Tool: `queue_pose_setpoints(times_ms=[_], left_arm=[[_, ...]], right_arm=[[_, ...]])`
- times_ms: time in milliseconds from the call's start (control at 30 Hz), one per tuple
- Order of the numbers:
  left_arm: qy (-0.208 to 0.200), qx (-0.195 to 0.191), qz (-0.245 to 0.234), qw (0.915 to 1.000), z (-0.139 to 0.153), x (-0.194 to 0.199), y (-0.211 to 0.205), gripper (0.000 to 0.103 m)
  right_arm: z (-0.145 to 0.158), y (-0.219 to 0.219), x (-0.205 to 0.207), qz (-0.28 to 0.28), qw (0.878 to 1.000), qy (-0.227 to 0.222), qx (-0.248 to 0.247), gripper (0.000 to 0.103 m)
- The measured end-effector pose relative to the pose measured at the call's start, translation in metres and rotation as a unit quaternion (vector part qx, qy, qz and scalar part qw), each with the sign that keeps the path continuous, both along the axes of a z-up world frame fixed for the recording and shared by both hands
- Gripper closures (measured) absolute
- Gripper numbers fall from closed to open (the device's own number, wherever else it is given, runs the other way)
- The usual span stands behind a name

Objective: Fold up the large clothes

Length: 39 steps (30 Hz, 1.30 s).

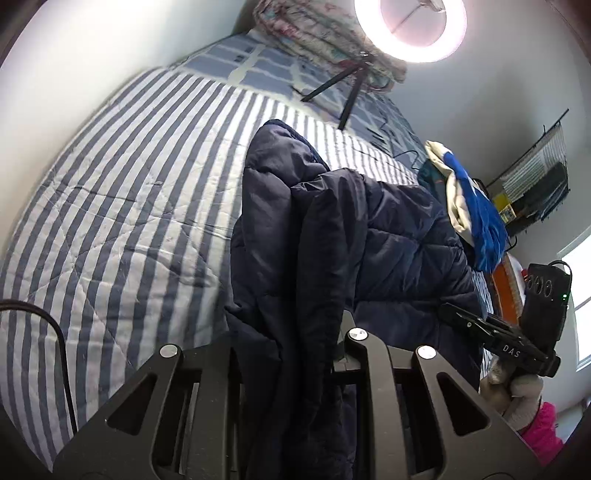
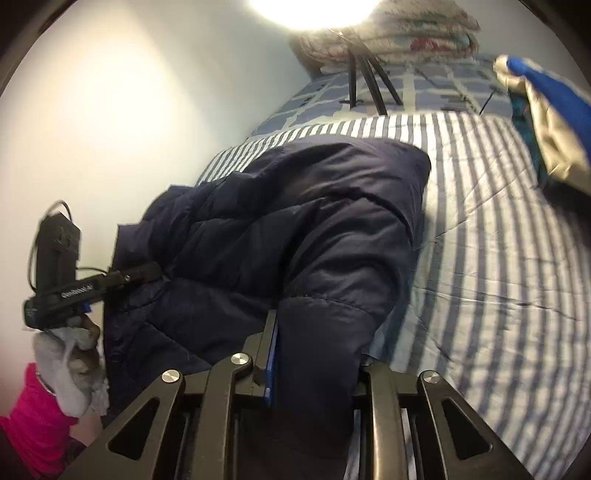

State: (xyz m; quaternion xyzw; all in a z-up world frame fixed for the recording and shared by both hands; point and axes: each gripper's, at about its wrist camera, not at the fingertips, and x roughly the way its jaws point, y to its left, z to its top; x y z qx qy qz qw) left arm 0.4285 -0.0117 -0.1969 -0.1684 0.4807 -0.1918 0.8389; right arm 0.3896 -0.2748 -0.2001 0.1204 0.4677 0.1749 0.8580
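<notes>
A dark navy quilted jacket point(image 1: 369, 229) lies bunched on a bed with a blue-and-white striped quilt point(image 1: 122, 206). My left gripper point(image 1: 291, 332) is shut on a fold of the jacket, which hangs between its fingers and hides the tips. My right gripper point(image 2: 314, 332) is shut on another thick fold of the jacket point(image 2: 288, 221), lifted off the quilt point(image 2: 498, 258). In the left wrist view the right gripper point(image 1: 454, 314) shows at the right, held by a gloved hand. In the right wrist view the left gripper point(image 2: 147, 271) shows at the left, gripping the jacket's edge.
A blue-and-cream garment point(image 1: 469, 206) lies piled at the bed's right side, also in the right wrist view point(image 2: 546, 110). A ring light point(image 1: 410, 29) on a black tripod point(image 1: 347, 96) stands at the head of the bed by a floral pillow point(image 1: 317, 37). A white wall borders the left.
</notes>
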Motion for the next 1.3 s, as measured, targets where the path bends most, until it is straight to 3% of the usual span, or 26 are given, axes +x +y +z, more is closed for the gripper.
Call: queue_pose_setpoints(times_ms=[400,600,933,1300], left_arm=[[-0.07,0.004,-0.04,0.9967,0.044,-0.07,-0.056,0.086],[-0.108,0.021,-0.067,0.9917,0.071,-0.089,-0.096,0.087],[-0.174,0.059,-0.11,0.9768,0.118,-0.112,-0.165,0.087],[-0.214,0.051,-0.151,0.9636,0.145,-0.102,-0.233,0.087]], right_arm=[[0.058,-0.02,-0.072,-0.02,0.992,-0.045,-0.117,0.086],[0.092,-0.035,-0.107,-0.035,0.981,-0.074,-0.176,0.086],[0.126,-0.086,-0.138,-0.069,0.976,-0.099,-0.181,0.086],[0.165,-0.14,-0.155,-0.114,0.964,-0.124,-0.207,0.087]])
